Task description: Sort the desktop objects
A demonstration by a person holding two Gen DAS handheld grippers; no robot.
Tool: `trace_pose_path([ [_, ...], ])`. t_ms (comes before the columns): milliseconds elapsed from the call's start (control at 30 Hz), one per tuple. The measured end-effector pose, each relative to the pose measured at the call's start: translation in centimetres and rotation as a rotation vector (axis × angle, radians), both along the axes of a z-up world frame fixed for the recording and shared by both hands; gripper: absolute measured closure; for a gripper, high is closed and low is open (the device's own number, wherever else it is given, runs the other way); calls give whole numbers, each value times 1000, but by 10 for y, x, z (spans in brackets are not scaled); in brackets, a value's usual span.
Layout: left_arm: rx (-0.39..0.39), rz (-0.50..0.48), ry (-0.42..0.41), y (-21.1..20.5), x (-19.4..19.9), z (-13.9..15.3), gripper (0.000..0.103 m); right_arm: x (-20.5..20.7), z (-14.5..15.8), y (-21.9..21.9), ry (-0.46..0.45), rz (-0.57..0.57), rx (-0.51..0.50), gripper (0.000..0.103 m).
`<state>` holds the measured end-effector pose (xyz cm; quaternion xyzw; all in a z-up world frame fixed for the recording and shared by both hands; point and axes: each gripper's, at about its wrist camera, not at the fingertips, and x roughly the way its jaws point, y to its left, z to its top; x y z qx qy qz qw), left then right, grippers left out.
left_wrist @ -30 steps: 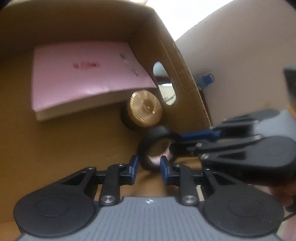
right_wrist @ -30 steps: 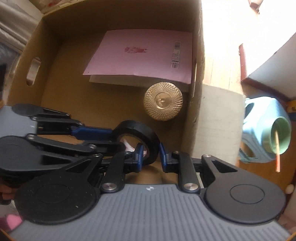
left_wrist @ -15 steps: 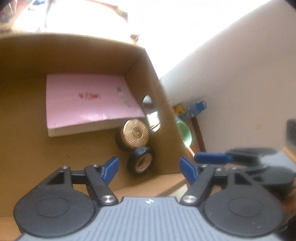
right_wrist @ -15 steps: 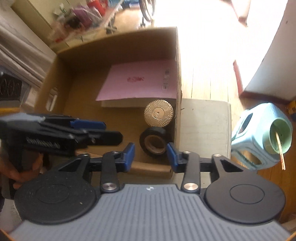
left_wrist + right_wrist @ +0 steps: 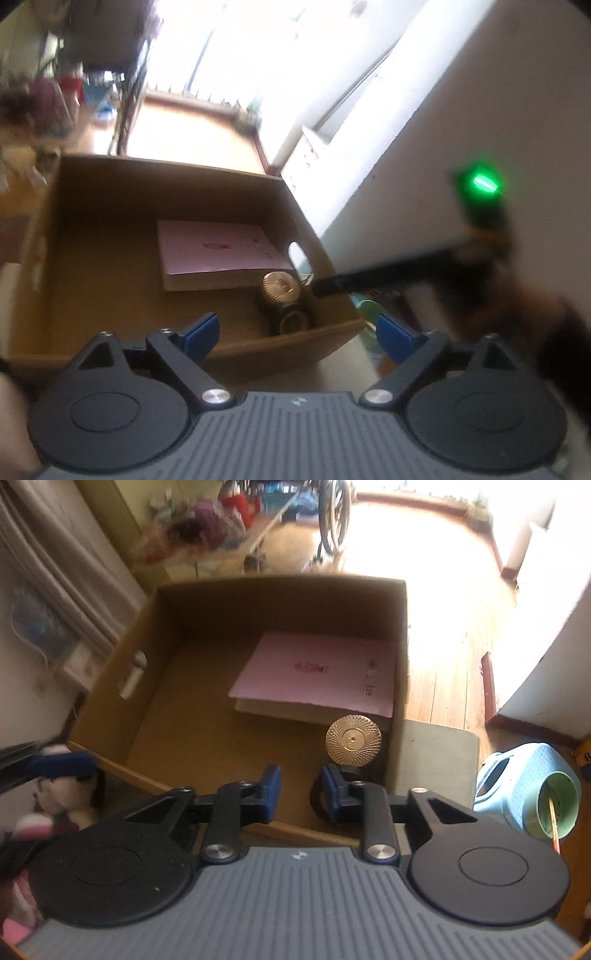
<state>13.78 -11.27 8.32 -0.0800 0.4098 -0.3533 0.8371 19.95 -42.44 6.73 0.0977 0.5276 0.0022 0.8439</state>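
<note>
Now the left claw is opening wide and the right claw is closing, both empty, above a cardboard box on a sunny wooden floor; a tape roll lies at 5 o'clock.

Wheelchair on wood floor; curtain at left

One open brown cardboard box holds one pink-covered book, one gold round-lidded jar and one black tape roll. One pale blue plastic holder stands outside.
</note>
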Motion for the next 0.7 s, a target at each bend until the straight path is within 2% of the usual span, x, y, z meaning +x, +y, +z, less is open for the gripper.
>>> trace_pose_path([
  [100, 18, 2, -25, 14, -20, -8, 10, 25, -23, 5, 89, 26, -50, 89],
  [233, 16, -7, -7, 25, -29, -19, 10, 51, -59, 6, 238, 28, -111, 92],
  [300, 0, -16, -7, 26, -31, -21, 10, 59, -77, 5, 308, 31, -129, 102],
  [333, -6, -22, -9, 26, -31, -22, 10, 62, -82, 7, 333, 40, -130, 102],
  [533, -45, -62, -25, 24, -33, -25, 10, 69, -106, 15, 421, 48, -133, 102],
  [633, -41, -59, -23, 26, -34, -28, 10, 73, -109, 18, 437, 57, -155, 99],
  [700, -53, -52, -11, 29, -33, -30, 10, 76, -108, 15, 447, 49, -130, 99],
])
